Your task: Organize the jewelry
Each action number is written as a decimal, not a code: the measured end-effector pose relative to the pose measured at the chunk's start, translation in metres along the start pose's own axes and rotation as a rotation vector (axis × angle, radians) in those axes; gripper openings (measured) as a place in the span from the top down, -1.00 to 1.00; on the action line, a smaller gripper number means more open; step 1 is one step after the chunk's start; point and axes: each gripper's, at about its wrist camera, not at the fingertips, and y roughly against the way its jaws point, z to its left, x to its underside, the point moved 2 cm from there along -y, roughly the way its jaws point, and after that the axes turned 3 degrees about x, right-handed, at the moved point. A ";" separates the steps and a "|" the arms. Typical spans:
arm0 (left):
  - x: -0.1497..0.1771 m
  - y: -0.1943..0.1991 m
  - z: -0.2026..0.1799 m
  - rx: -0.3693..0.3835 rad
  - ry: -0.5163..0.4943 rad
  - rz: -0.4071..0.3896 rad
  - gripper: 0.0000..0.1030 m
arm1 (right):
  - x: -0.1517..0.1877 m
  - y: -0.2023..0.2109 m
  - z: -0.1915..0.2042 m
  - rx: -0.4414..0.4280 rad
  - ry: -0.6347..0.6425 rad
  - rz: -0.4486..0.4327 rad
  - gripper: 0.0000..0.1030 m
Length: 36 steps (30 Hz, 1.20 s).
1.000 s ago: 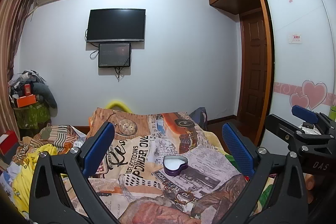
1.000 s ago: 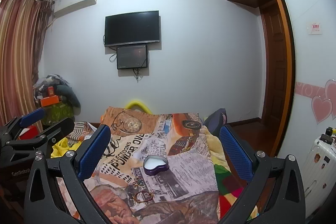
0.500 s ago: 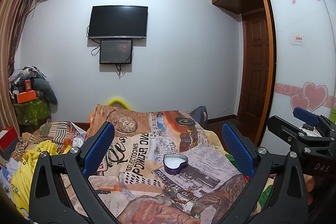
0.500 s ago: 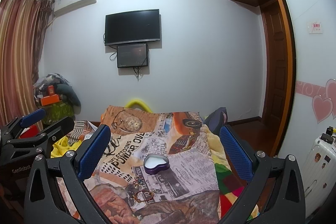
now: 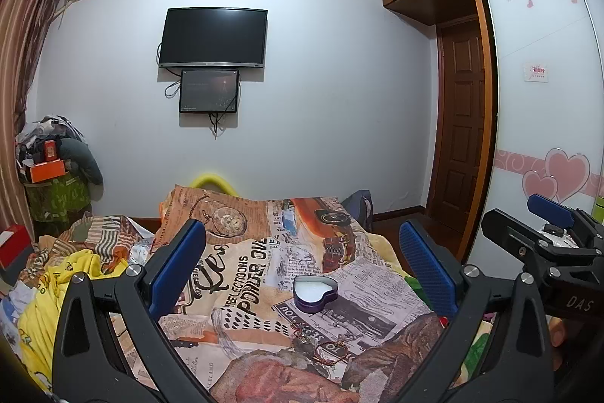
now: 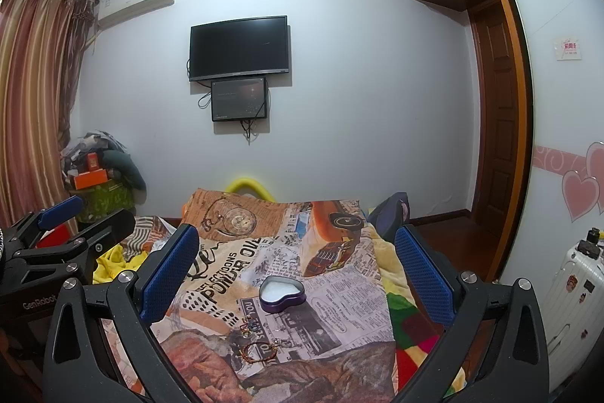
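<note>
Heart box (image 6: 281,293) on bedspread (image 6: 339,274), bracelets (image 6: 260,352) before it

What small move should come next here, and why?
Probably lower the right gripper toward the red cord bracelet. Both grippers are open and empty, the left gripper too; the heart-shaped tin sits lidless just beyond the jewelry on the bedspread.
</note>
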 end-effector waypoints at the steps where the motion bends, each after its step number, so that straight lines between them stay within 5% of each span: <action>1: 0.000 0.000 0.000 0.000 -0.001 0.000 -1.00 | 0.000 0.000 0.000 0.000 -0.001 0.000 -1.00; 36: 0.007 -0.013 0.004 -0.001 0.016 0.033 -1.00 | 0.006 -0.012 -0.003 0.003 0.001 0.045 -1.00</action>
